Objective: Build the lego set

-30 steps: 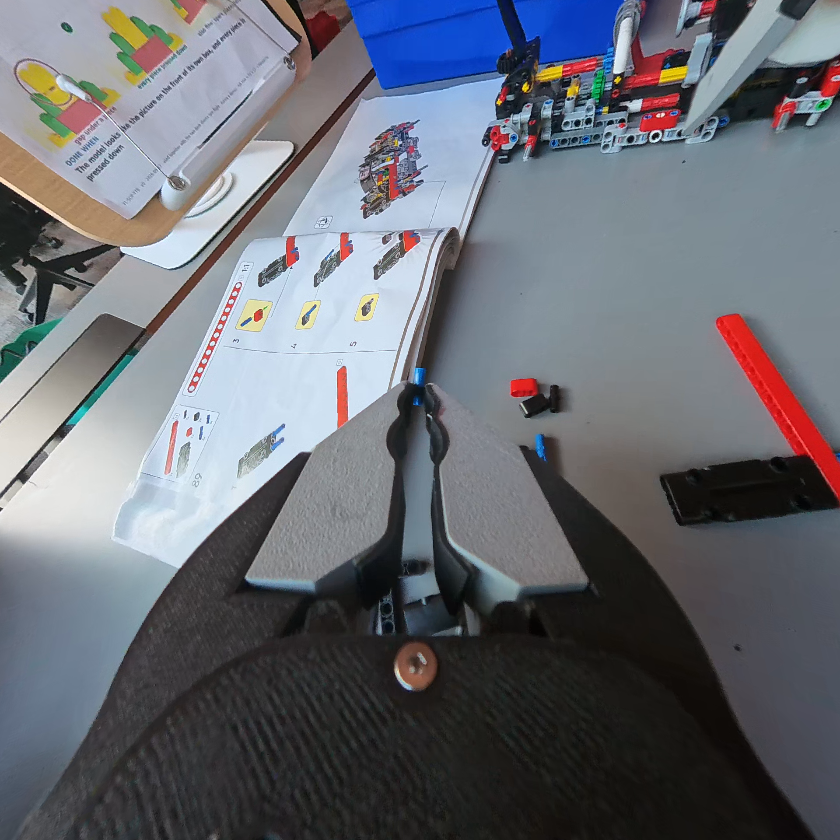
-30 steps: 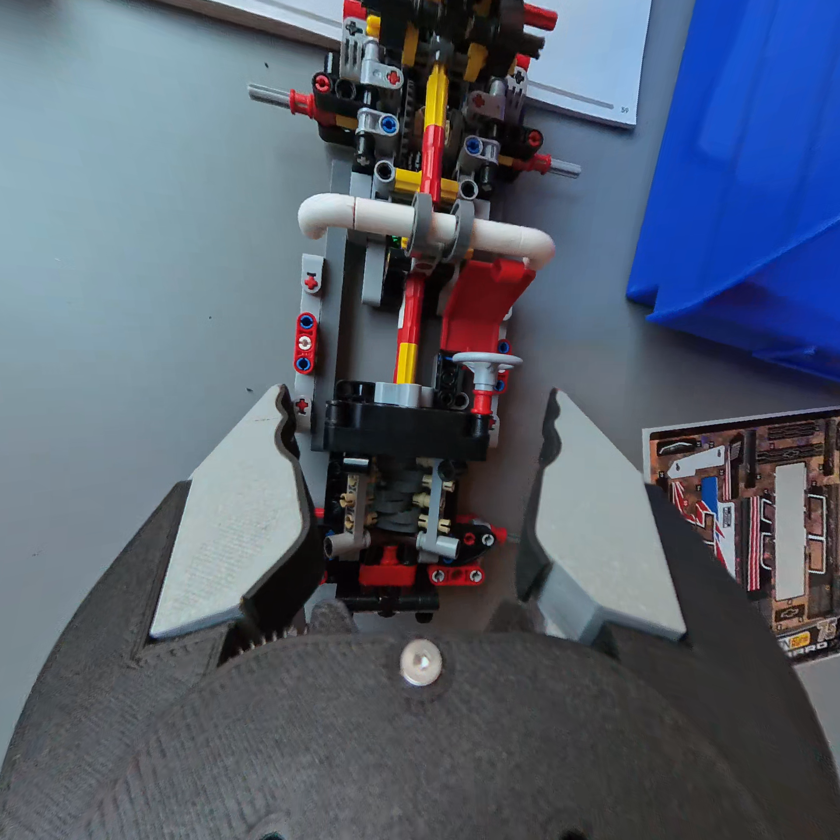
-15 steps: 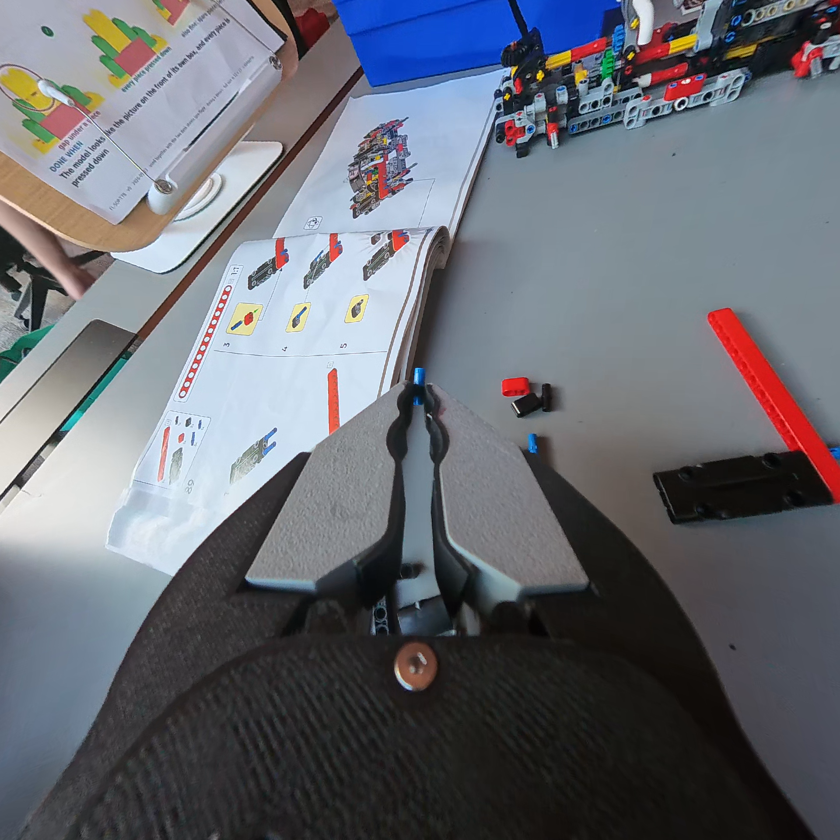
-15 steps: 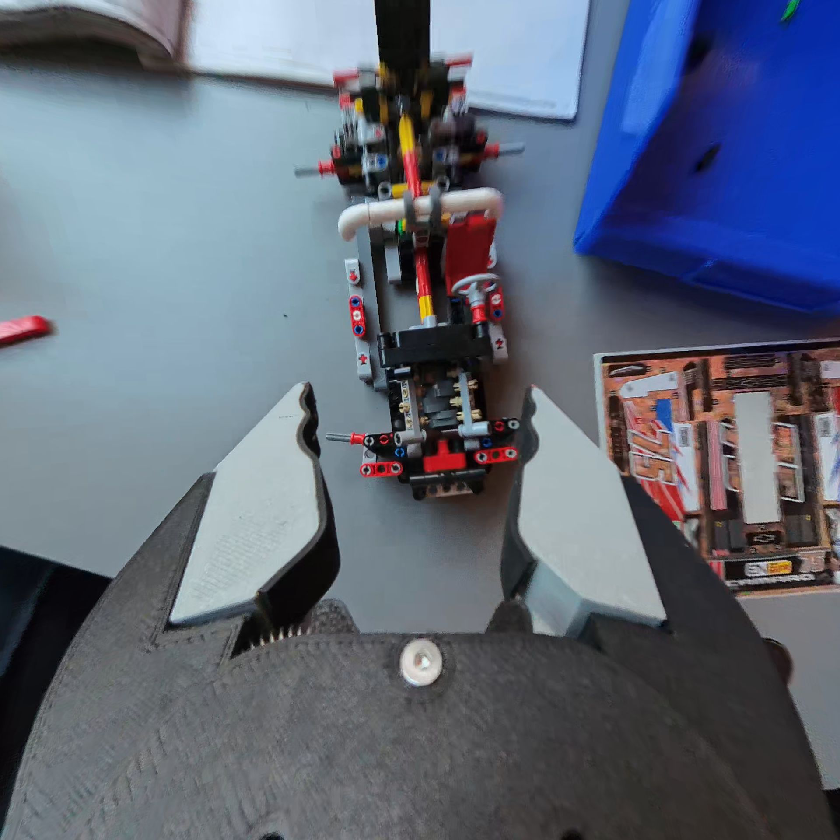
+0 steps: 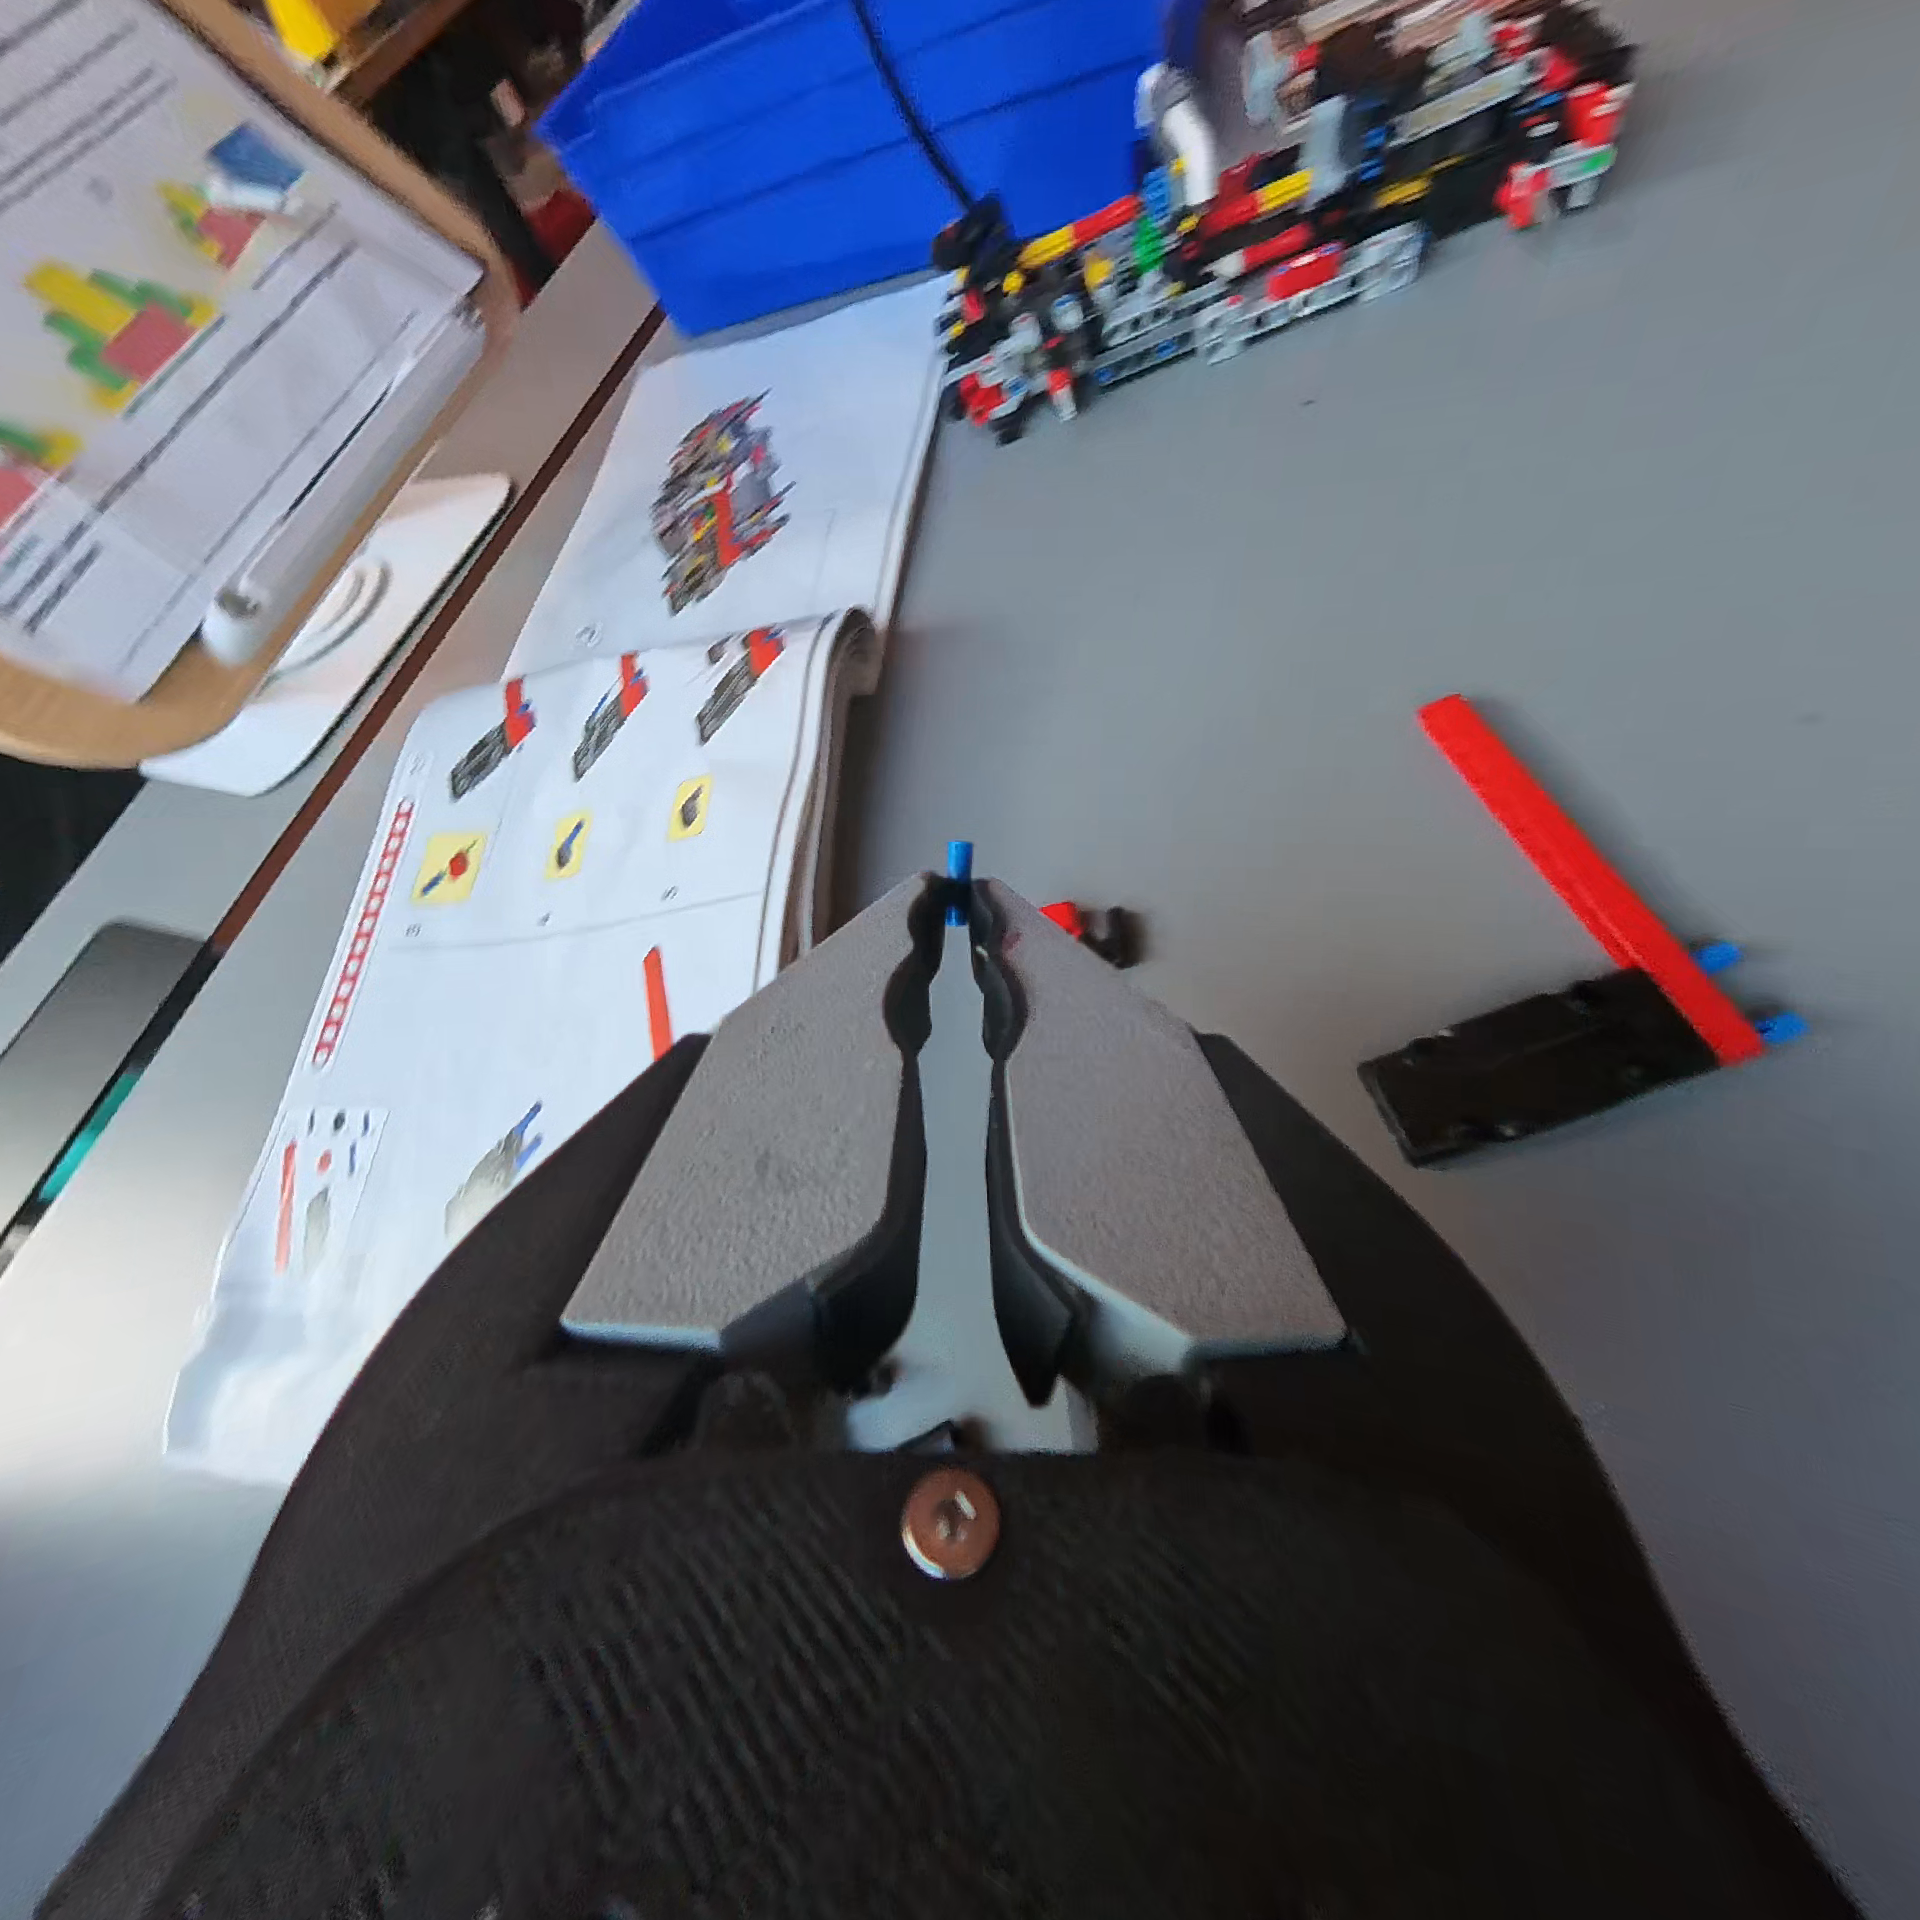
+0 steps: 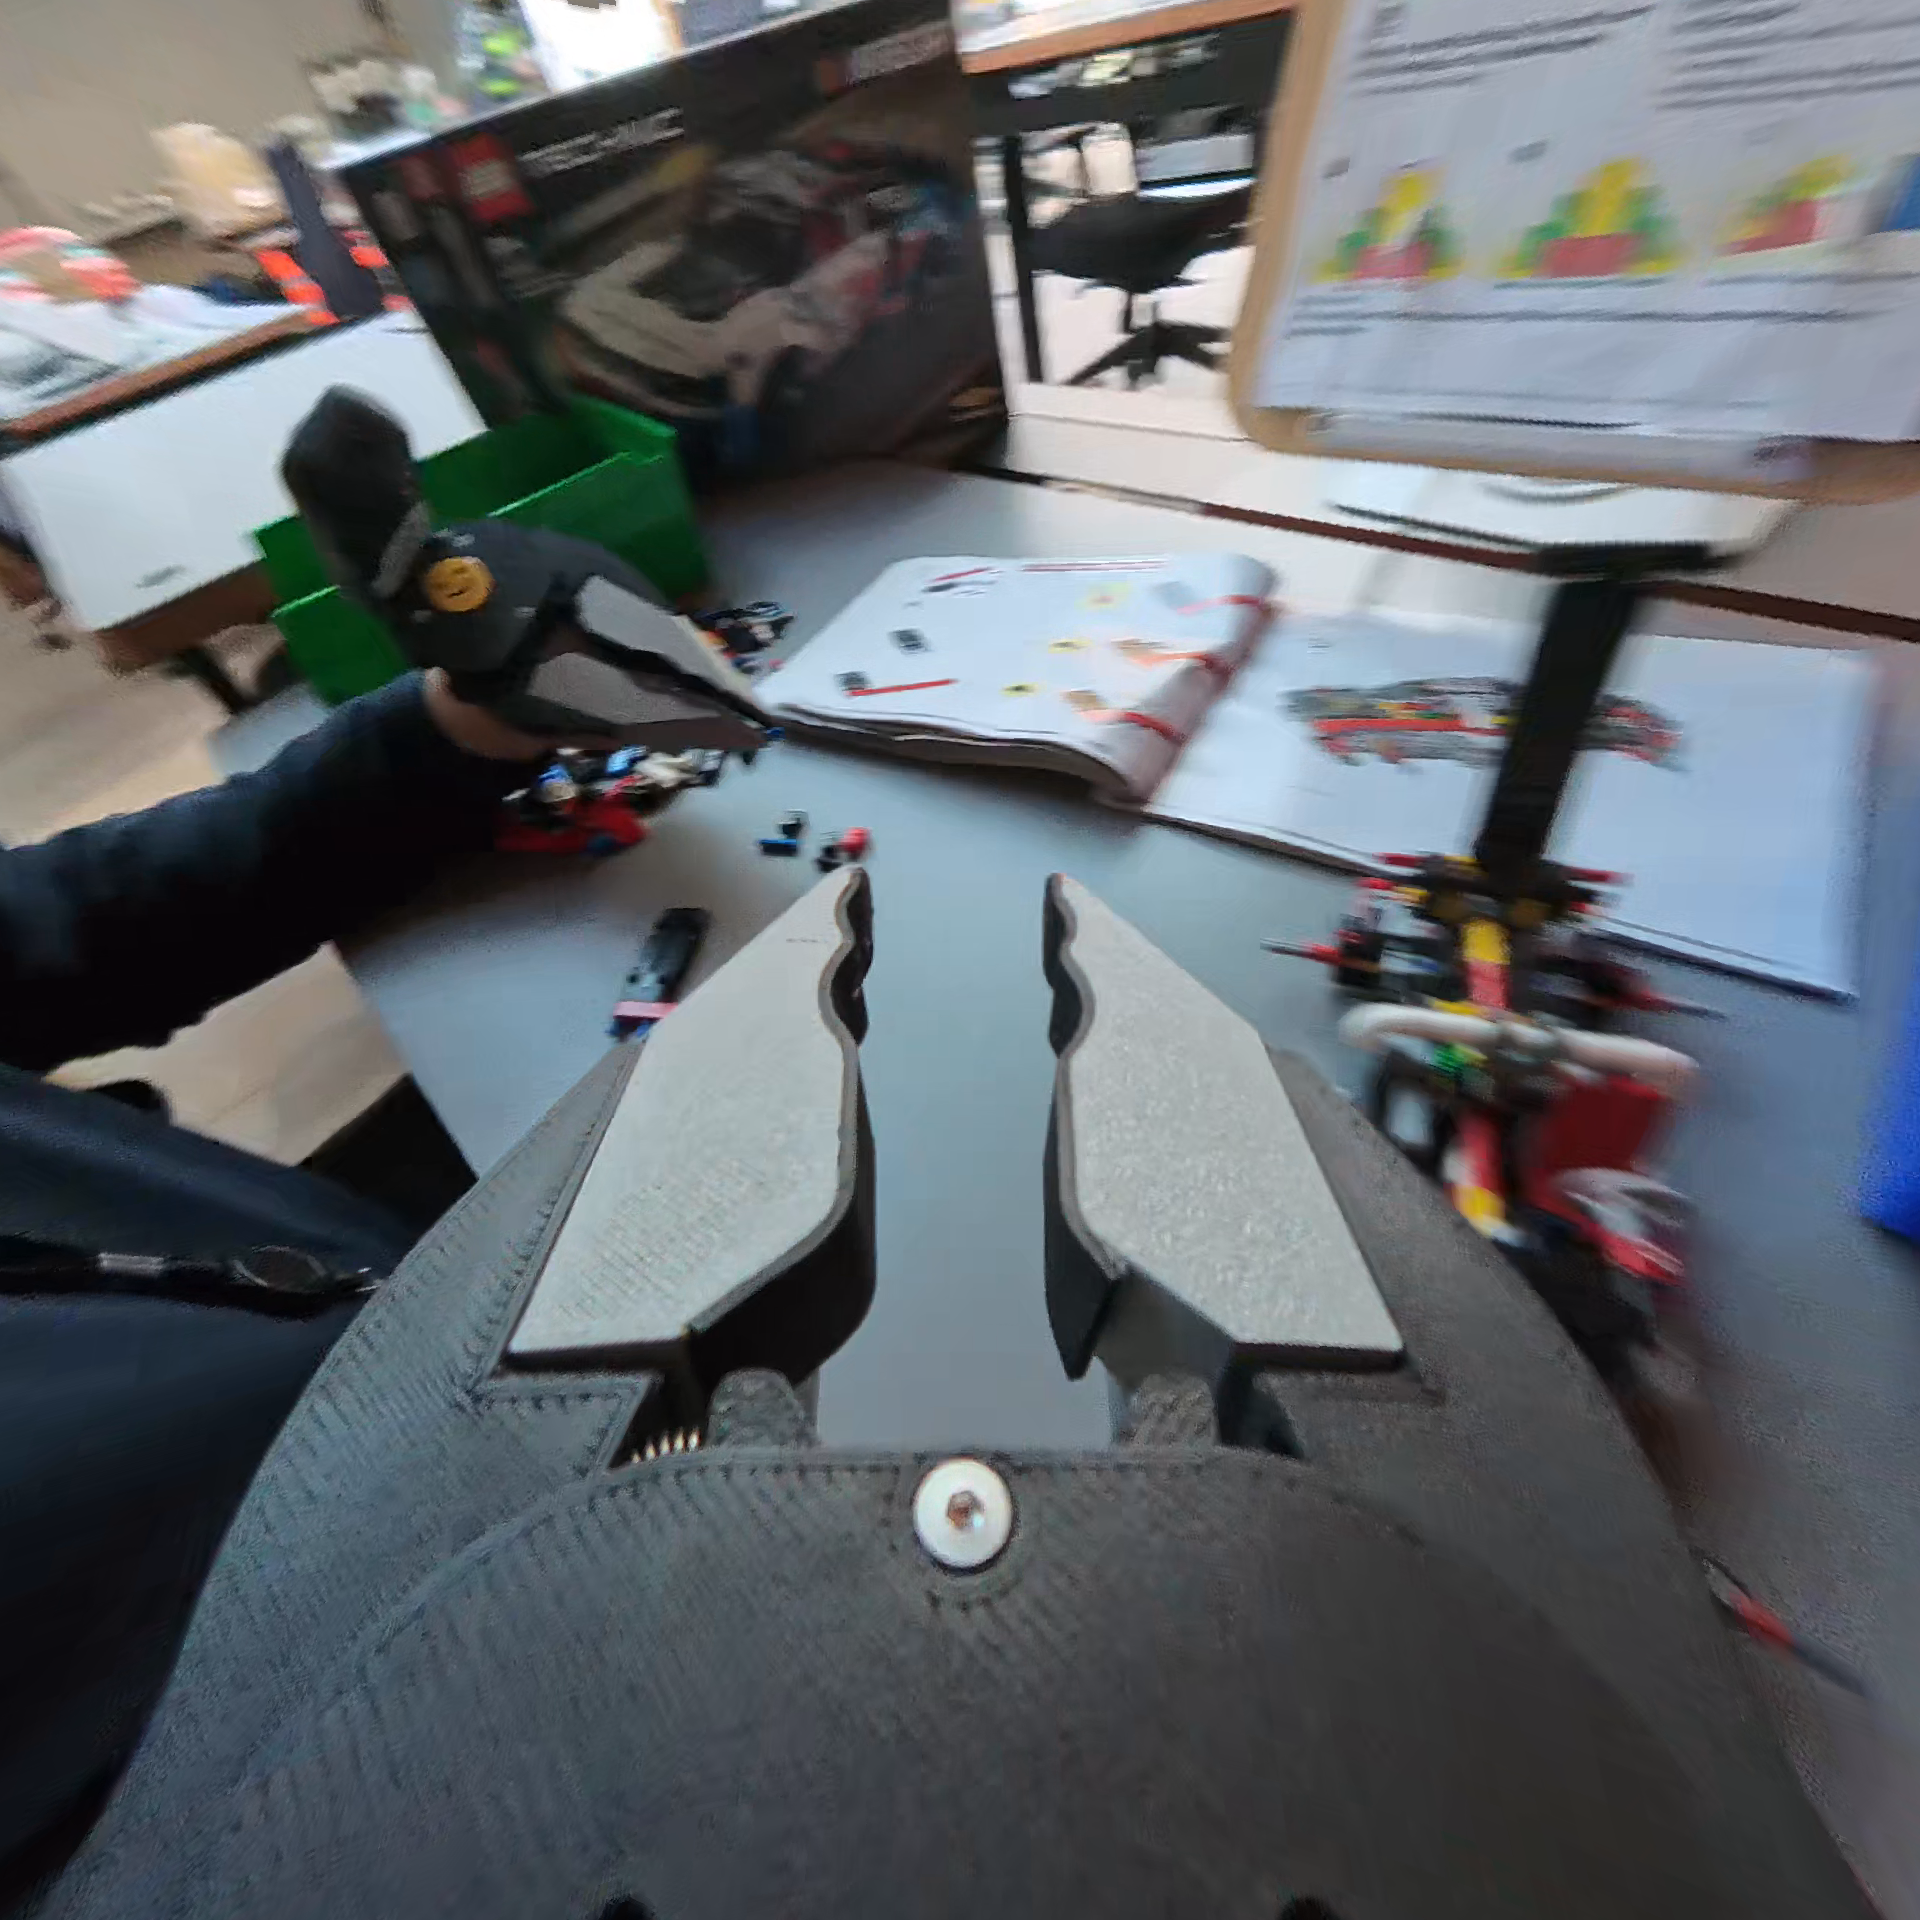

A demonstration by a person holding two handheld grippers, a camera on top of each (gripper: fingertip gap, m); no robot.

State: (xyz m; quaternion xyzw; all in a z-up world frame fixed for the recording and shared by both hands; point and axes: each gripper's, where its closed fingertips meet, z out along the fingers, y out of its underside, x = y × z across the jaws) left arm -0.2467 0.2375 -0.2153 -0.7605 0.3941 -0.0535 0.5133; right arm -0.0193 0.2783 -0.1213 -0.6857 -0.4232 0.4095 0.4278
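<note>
Left wrist view: the left gripper [image 5: 958, 902] sits at centre frame with its tips pinched on a small blue pin [image 5: 958, 883], which sticks out past the fingertips. Just right of the tips lie a small red piece [image 5: 1060, 916] and small black pieces [image 5: 1114, 930] on the grey table [image 5: 1247, 644]. At the right edge a long red beam [image 5: 1558, 862] runs diagonally, its lower end on a black plate [image 5: 1538, 1081] with blue pegs [image 5: 1782, 1027] beside it. An open instruction booklet [image 5: 582, 883] fills the left middle; its thick page stack rises just left of the fingertips. At the upper right stands a many-coloured brick model [image 5: 1278, 260] before a blue bin [image 5: 790, 156]. A sheet on a wooden stand [image 5: 187, 312] fills the upper left.

Right wrist view: the right gripper [image 6: 951, 920] has its jaws apart with only bare table [image 6: 956, 831] between them. This view alone shows the left gripper [image 6: 764, 727] from outside at left centre, held by a dark-sleeved arm [image 6: 208, 831], its tips close to the booklet's [image 6: 1018, 665] edge. It also shows a green bin [image 6: 561, 509] and a dark product box [image 6: 707, 260] at the upper left, and a heap of loose pieces [image 6: 592, 790] under the hand. The model [image 6: 1507, 1039] is blurred at the right; a black post [image 6: 1548, 727] rises behind it, crossing the booklet's page.
</note>
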